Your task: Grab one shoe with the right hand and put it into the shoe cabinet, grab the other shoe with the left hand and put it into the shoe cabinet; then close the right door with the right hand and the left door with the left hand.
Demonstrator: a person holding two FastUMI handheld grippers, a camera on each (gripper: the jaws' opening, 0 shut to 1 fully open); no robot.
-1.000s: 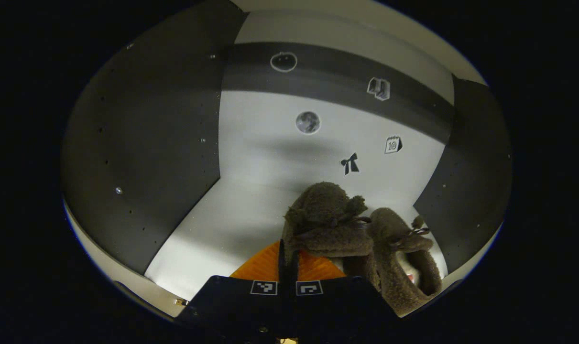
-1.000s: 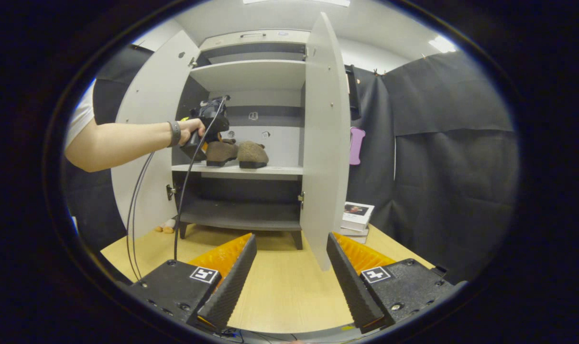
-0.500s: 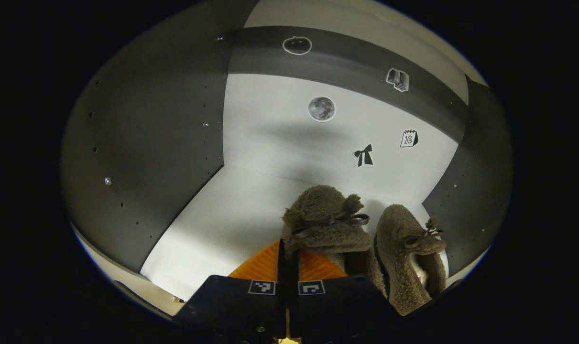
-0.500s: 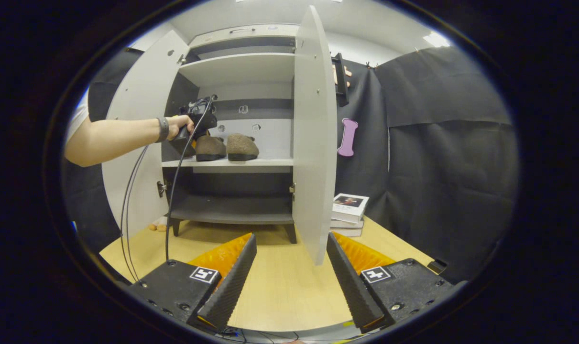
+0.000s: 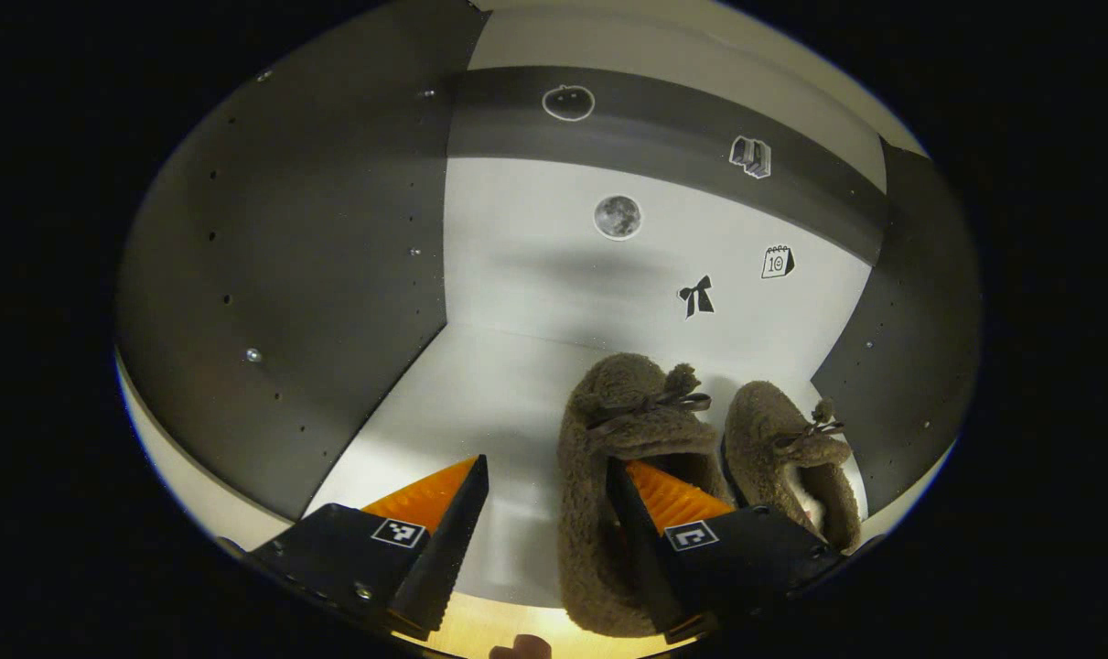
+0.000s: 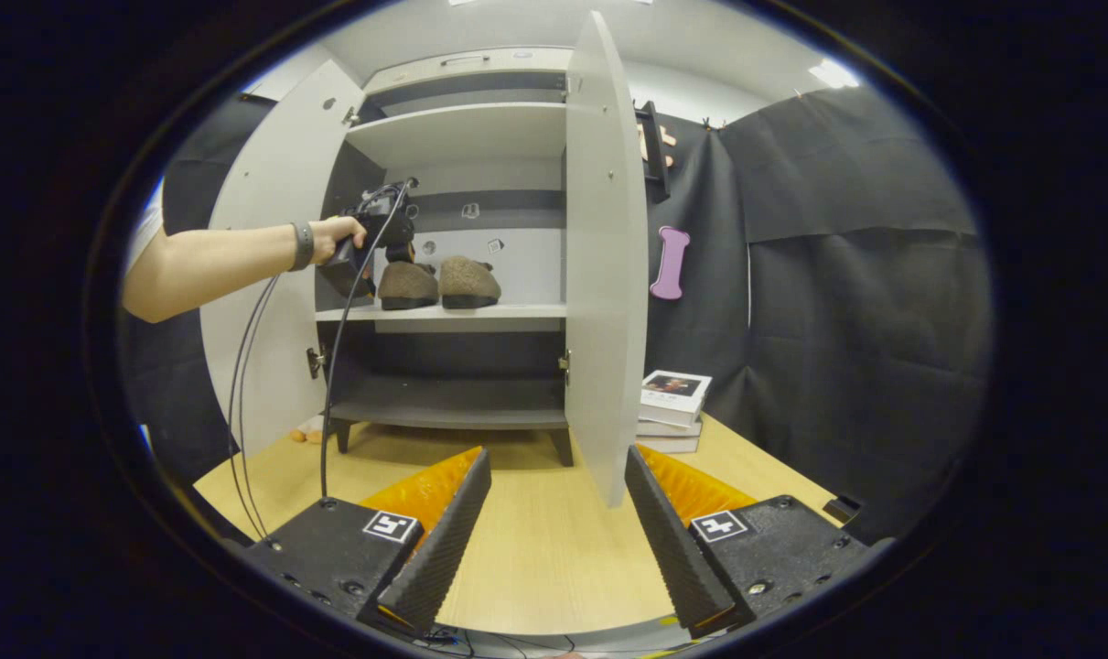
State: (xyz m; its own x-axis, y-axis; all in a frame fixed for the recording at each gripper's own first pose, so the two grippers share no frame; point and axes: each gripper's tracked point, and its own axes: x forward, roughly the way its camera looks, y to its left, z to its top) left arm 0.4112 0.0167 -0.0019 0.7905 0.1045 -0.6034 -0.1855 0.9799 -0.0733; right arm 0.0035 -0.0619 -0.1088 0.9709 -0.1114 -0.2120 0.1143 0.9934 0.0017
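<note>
While both doors are swung wide, two fuzzy brown rounded shoes [image 5: 631,430] [image 5: 791,448] are seen side by side on the middle shelf [image 6: 444,312] of the shoe cabinet [image 6: 462,137], left gripper [image 5: 543,513] and right gripper [image 6: 558,513] spread apart, nothing gripped.

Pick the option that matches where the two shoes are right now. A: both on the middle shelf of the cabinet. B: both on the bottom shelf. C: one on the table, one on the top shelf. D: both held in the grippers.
A: in the right gripper view both shoes sit side by side on the middle shelf of the open cabinet, and the left gripper is open around one.
</note>
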